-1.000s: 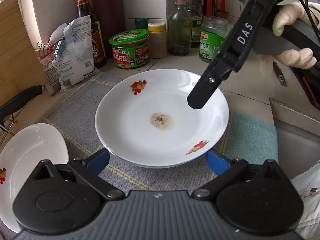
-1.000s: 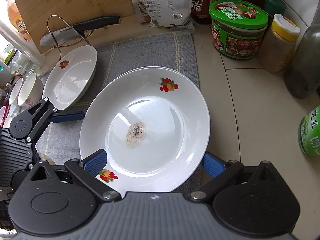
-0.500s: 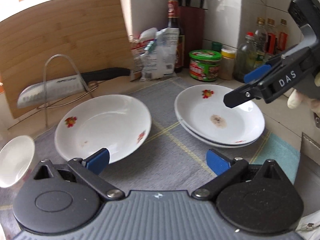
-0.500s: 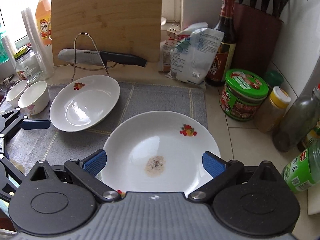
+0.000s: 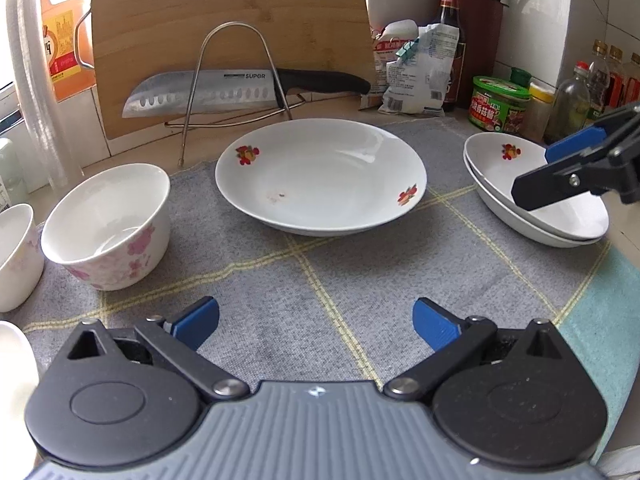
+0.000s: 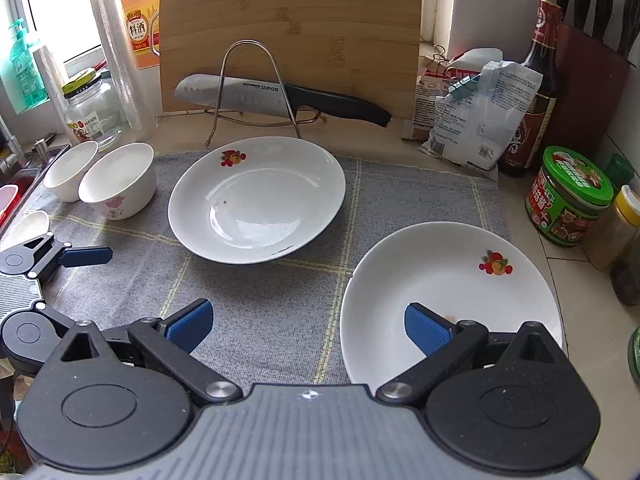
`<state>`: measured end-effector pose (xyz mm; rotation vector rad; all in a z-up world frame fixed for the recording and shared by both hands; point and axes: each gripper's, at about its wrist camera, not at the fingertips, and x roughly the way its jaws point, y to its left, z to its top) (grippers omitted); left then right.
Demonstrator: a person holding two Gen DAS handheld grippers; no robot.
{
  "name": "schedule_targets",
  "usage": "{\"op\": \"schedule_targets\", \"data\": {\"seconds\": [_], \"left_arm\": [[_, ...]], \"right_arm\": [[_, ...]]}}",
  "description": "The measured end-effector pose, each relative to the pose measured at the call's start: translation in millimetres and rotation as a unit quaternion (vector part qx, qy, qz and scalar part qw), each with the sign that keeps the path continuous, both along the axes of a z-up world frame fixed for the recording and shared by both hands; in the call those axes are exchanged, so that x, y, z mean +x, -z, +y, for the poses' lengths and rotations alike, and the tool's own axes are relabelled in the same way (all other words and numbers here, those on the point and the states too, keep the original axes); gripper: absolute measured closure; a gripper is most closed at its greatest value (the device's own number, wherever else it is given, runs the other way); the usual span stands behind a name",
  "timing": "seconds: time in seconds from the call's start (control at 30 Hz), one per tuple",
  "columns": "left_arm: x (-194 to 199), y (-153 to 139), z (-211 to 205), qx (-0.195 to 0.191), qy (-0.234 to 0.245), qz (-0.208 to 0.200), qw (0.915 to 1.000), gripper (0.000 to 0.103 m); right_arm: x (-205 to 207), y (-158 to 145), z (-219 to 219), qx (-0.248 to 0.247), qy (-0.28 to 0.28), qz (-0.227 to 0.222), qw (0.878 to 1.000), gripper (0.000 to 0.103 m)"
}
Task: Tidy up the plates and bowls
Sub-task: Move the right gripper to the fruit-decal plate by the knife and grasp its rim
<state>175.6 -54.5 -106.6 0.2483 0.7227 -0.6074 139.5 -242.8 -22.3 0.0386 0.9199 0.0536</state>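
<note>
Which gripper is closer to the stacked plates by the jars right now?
Right. The right gripper hangs over the stacked plates, one finger above the top plate. The left gripper is open over the grey mat, well left of them.

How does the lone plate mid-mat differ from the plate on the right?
The lone plate lies by itself on the grey mat; the right plate sits stacked on another plate. The lone plate carries only a tiny speck; the right plate shows a brownish residue patch by the right gripper. Both are white, shallow, with fruit decals.
</note>
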Motion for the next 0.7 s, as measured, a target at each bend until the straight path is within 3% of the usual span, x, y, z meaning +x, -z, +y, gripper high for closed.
{"op": "schedule_targets", "data": {"seconds": [0.33,0.7], "left_arm": [[16.1,13.4,-37.4,0.033,-0.024,0.011,0.9991,0.001],[28.2,17.6,-40.8,0.01,-0.037,0.018,0.9991,0.0]], "right_arm": [[55.7,14.6,-19.3,0.028,-0.077,0.012,0.997,0.0],[114.1,34.0,-28.5,0.044,-0.143,0.046,0.988,0.0]]}}
